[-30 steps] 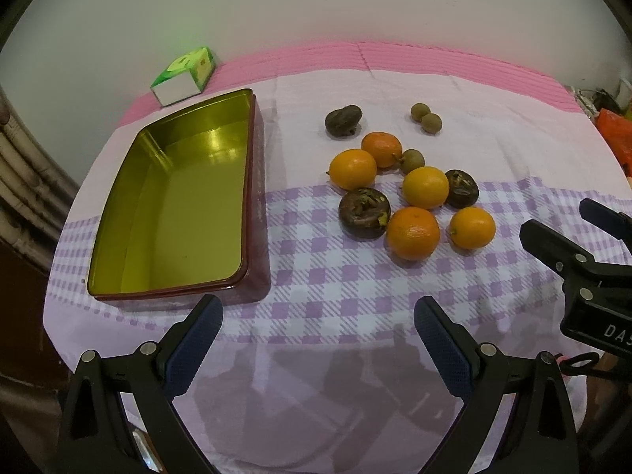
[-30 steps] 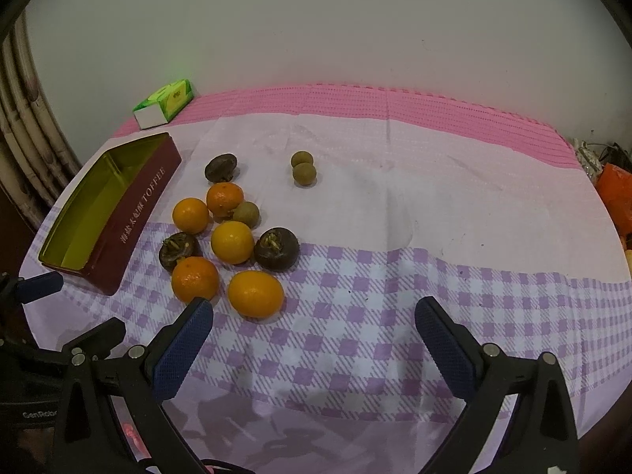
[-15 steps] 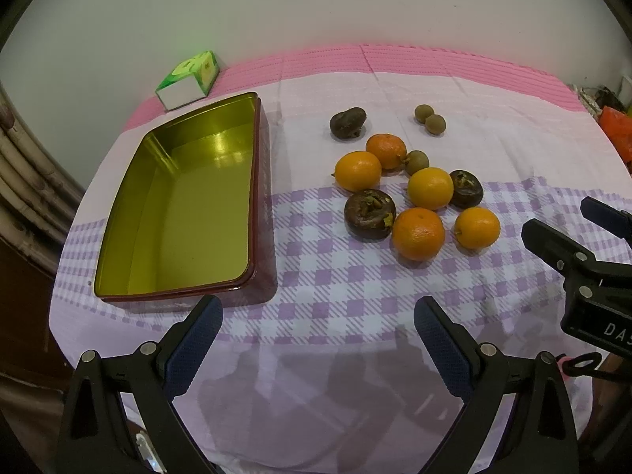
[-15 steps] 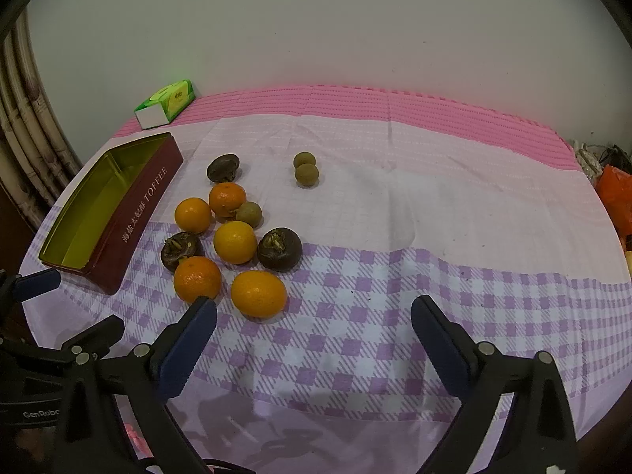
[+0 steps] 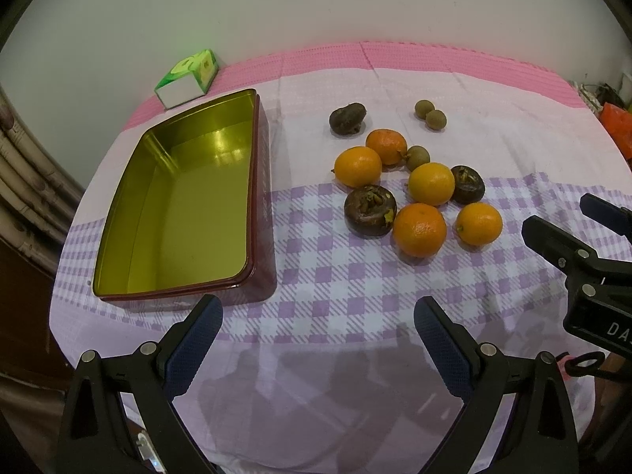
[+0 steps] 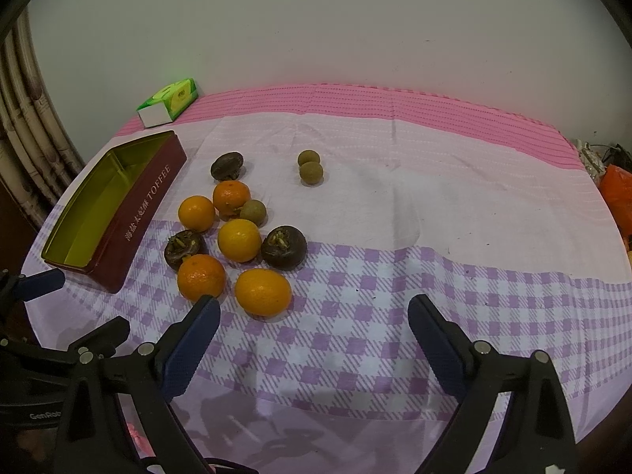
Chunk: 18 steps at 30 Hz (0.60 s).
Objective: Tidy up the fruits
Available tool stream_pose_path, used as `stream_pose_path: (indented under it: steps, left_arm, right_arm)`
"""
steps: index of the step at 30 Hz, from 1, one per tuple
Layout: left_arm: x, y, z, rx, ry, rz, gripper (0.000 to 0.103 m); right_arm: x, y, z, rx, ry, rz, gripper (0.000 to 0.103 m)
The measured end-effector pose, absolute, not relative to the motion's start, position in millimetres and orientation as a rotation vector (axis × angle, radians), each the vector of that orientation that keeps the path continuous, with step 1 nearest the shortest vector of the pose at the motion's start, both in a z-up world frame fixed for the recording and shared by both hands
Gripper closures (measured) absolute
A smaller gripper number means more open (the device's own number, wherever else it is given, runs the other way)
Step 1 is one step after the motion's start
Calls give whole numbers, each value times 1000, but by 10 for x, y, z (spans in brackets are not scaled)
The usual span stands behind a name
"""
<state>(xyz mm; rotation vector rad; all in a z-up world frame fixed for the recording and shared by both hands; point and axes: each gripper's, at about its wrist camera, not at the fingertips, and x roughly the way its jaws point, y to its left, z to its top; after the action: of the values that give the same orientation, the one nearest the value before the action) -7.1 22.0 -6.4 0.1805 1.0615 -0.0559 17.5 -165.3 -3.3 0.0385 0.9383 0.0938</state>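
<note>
An empty maroon toffee tin point(image 5: 185, 205) with a gold inside lies open on the left; it also shows in the right wrist view point(image 6: 114, 205). To its right sits a cluster of fruit: several oranges point(image 5: 420, 230) point(image 6: 263, 291), dark mangosteens point(image 5: 370, 210) point(image 6: 283, 247) and small brown longans point(image 5: 430, 114) point(image 6: 310, 167). My left gripper point(image 5: 318, 322) is open and empty, near the table's front edge, in front of the tin's near right corner. My right gripper point(image 6: 314, 322) is open and empty, just in front of the nearest oranges.
A green and white tissue pack point(image 5: 187, 77) lies behind the tin by the wall. The checked cloth point(image 6: 434, 276) covers a round table. An orange bag point(image 6: 616, 193) sits at the far right edge. A curtain point(image 6: 23, 138) hangs at the left.
Both grippers have moved slightly forward, toward the fruit; the fruit and tin look a little nearer. Nothing on the table has moved.
</note>
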Motion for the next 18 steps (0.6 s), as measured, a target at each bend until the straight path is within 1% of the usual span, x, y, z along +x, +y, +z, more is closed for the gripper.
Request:
stream_pose_path:
  steps: [12, 18]
  left_arm:
    - [-65, 232, -105, 184, 1070, -56, 5]
    - [-51, 230, -150, 185, 1077, -57, 5]
  right_arm:
    - [172, -1625, -57, 34, 940, 106, 9]
    - [175, -1608, -71, 34, 946, 120, 14]
